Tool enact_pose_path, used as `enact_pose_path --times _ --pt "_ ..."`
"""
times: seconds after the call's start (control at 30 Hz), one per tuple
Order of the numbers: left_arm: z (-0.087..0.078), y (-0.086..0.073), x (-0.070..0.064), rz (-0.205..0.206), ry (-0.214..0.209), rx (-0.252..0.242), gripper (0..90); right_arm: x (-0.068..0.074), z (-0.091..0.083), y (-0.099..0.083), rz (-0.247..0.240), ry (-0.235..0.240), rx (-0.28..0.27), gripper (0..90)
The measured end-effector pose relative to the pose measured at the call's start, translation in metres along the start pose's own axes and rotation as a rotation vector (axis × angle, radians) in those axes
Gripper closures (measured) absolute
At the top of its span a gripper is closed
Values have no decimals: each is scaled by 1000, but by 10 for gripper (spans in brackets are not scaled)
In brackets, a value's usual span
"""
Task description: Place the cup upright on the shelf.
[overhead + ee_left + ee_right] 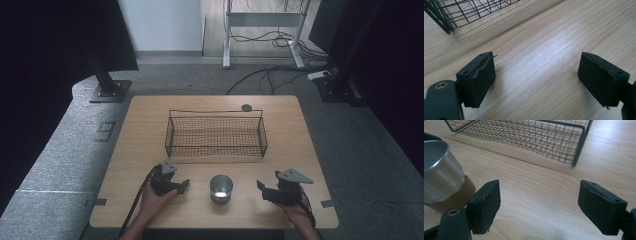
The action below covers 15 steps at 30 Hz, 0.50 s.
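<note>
Steel cup (221, 188) upright on the table (145, 130), between two hand-held grippers.
Left hand-held gripper (184, 186) and right hand-held gripper (260, 187) both gape wide, empty; wire basket (215, 134) behind.

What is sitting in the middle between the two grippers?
A metal cup stands upright on the wooden table, between the left gripper and the right gripper. The high view shows it.
</note>
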<state>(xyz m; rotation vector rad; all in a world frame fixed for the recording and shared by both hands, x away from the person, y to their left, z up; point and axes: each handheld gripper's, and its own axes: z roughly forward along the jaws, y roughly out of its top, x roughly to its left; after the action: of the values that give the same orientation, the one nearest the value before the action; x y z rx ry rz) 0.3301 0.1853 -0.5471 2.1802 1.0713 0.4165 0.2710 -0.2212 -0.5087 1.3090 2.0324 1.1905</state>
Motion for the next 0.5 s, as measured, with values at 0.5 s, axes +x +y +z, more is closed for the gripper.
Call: enact_pose_path --times 0.5 --pt "0 0 0 0 0 0 144 19 -6 7 -1 105 -46 183"
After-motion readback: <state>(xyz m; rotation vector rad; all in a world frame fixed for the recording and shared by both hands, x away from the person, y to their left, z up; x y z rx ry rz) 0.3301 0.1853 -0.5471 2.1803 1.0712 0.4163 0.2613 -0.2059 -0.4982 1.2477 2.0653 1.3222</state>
